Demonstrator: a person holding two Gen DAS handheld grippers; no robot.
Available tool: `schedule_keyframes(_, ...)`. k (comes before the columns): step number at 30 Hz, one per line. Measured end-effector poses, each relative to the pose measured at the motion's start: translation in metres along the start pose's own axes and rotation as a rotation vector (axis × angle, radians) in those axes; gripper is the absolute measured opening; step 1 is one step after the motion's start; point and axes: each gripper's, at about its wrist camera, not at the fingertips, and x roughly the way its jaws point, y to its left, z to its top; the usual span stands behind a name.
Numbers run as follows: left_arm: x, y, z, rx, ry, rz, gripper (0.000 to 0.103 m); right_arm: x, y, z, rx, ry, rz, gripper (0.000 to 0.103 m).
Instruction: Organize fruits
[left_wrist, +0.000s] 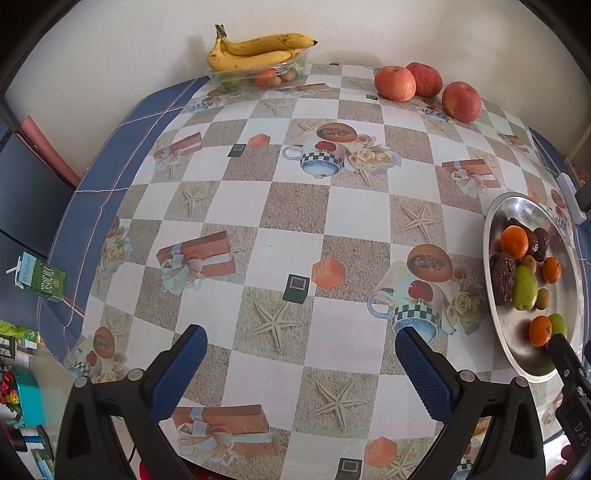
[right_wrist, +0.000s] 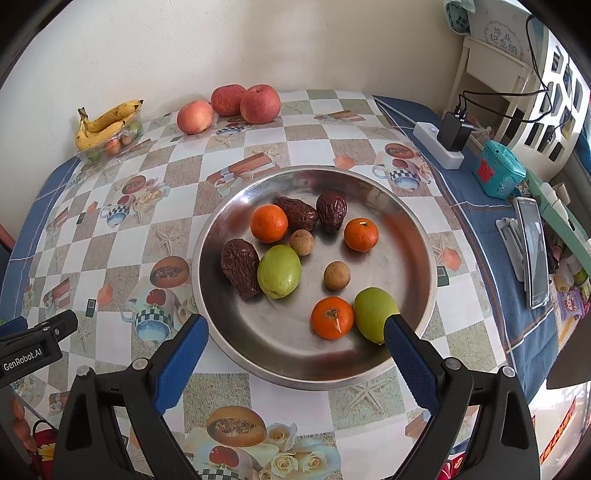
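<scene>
A steel plate (right_wrist: 258, 354) holds three oranges (right_wrist: 269, 223), two green fruits (right_wrist: 279, 271), three dark wrinkled dates (right_wrist: 240, 266) and two small brown longans (right_wrist: 337, 275). My right gripper (right_wrist: 295, 334) hovers open over the plate's near rim, its right finger just in front of the nearer green fruit (right_wrist: 373, 312). My left gripper (left_wrist: 301, 345) stands open above bare tablecloth, with the plate (left_wrist: 517, 347) at its right. Three red apples (left_wrist: 395, 83) lie along the wall. Bananas (left_wrist: 255, 50) rest on a clear plastic tray (left_wrist: 258, 75) of small fruit.
The table (left_wrist: 295, 206) carries a checked printed cloth. At its right side lie a white power strip (right_wrist: 439, 149) with a charger, a teal box (right_wrist: 498, 173) and a phone (right_wrist: 533, 251). A green carton (left_wrist: 42, 280) sits off the table's left edge.
</scene>
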Motion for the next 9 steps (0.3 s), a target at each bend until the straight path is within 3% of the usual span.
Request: schedule_keyframes(9, 0.0005, 0.0027, -0.0001, -0.023, 0.004, 0.008, 0.103, 0.0006, -0.0004, -0.0006, 0.004, 0.005, 0.000, 0.096)
